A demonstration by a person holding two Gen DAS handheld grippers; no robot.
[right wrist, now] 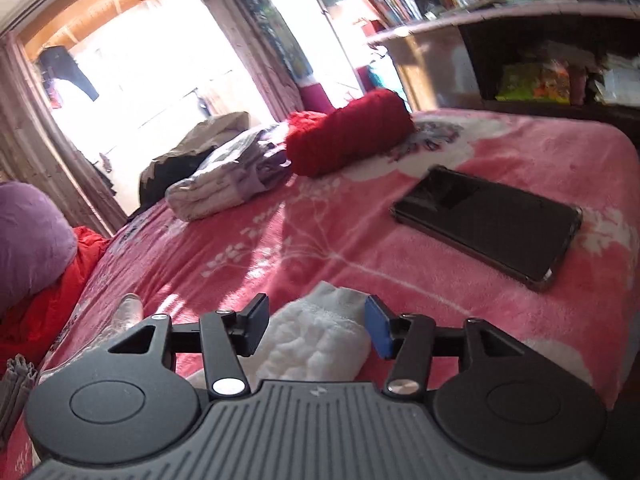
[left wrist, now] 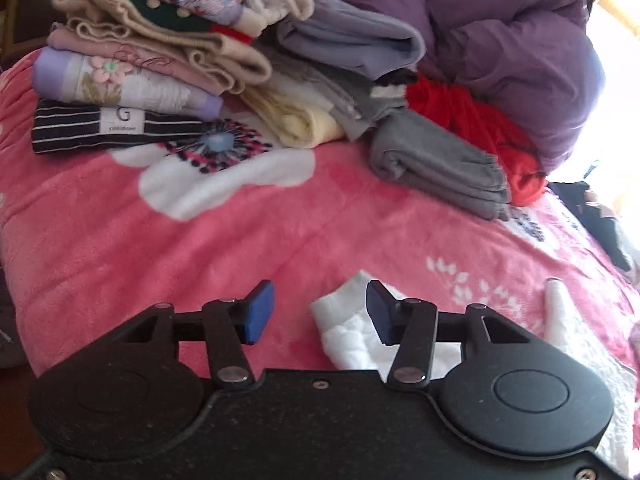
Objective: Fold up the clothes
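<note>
The white garment (left wrist: 352, 332) lies on the pink bed blanket (left wrist: 160, 248), well in front of the stack of folded clothes (left wrist: 140, 68) and the grey folded piece (left wrist: 436, 164), on the near side of the bed from that stack. We judge it light, soft and limp: quilted, puffy fabric with a ribbed cuff, nothing stiff or fragile, likely to sag and bunch when lifted. It should not be slippery against rubbery pads. We would take hold at an edge or corner, such as the ribbed cuff, pinching a single layer so the rest hangs free.

The left hand-held gripper (left wrist: 320, 312) angles down towards the bed, jaws parted, the garment's cuff just inside its right-hand pad but not pinched. The right hand-held gripper (right wrist: 316, 324) also tilts down, jaws apart astride the garment's (right wrist: 320, 340) bunched end; the pads seem clear of the cloth, so neither grips. The phone (right wrist: 488, 224) lies beyond, away from the stack.
</note>
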